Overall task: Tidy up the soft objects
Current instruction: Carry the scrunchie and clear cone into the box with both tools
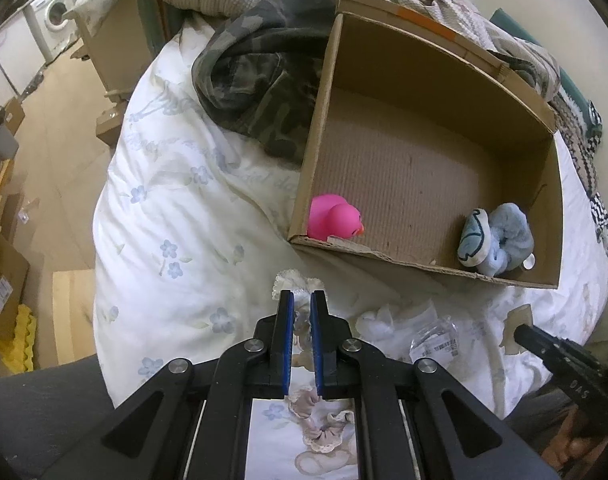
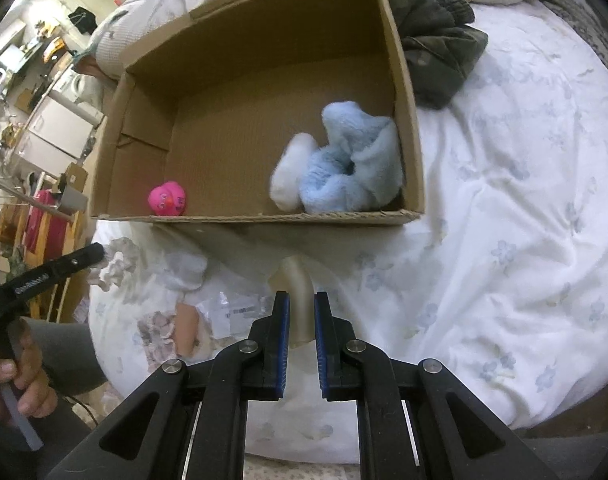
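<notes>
Low centre of the left wrist view: left gripper [image 1: 302, 300] clenched on a lace-trimmed scrunchie [image 1: 300, 312], frilly fabric bulging past the blue pads and trailing down between the arms. Low centre of the right wrist view: right gripper [image 2: 302, 300] grasping a pale beige soft piece [image 2: 298, 280], its rounded end poking out beyond the tips; exact identity not clear. Upper middle of both views: open cardboard box [image 1: 508, 276] on a white floral duvet [image 1: 164, 220]. Inside, near the box's front wall, a pink rubber duck [image 1: 334, 222] in one corner and a fluffy blue bundle [image 1: 496, 240] in the other; bare cardboard floor between them. Camouflage garment [image 1: 256, 80] against the box's far left side. Clear plastic packet [image 1: 432, 340] and more small fabric pieces on the duvet just before the box.

Likely step: carrying both held items into the box. Best done by lifting clear of the ragged front edge, keeping trailing lace from snagging on it, aiming for the bare middle, then releasing low.
</notes>
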The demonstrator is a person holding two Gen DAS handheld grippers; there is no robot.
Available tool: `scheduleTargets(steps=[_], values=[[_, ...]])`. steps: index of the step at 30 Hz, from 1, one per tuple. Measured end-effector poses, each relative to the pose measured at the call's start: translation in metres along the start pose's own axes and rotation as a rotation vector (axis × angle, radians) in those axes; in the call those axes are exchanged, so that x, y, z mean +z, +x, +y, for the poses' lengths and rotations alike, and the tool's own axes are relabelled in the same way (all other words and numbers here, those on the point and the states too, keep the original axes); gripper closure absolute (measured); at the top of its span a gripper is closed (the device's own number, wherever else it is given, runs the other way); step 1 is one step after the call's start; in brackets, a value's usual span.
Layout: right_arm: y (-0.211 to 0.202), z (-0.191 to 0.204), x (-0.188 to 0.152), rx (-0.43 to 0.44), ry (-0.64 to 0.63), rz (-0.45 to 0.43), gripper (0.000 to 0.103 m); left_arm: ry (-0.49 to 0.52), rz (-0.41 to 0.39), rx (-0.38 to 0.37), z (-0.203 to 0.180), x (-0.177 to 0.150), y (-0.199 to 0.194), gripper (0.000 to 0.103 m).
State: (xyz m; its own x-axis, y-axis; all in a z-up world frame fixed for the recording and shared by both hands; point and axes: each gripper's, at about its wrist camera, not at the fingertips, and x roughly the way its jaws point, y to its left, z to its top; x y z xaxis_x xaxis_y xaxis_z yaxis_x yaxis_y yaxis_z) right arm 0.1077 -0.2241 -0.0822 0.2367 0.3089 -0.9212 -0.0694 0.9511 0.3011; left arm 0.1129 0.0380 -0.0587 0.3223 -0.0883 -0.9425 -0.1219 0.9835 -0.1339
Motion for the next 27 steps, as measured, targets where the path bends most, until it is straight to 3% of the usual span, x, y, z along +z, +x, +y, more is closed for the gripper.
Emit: scheduleTargets(steps=[5, 16, 27], values=[[-0.018, 0.004, -0.001, 0.055, -0.014, -0.039, 0.090, 0.013, -0.037, -0.004, -0.003, -0.003, -0.016, 0.095], [-0.063, 0.019, 0.008, 0.206, -0.050, -0.191, 0.090, 0.047, -0.234, -0.037, -0.014, 0.014, -0.091, 0.095], [-0.082, 0.019, 0.032, 0.212, -0.036, -0.287, 0.090, 0.108, -0.286, -0.056, -0.034, 0.053, -0.104, 0.095]])
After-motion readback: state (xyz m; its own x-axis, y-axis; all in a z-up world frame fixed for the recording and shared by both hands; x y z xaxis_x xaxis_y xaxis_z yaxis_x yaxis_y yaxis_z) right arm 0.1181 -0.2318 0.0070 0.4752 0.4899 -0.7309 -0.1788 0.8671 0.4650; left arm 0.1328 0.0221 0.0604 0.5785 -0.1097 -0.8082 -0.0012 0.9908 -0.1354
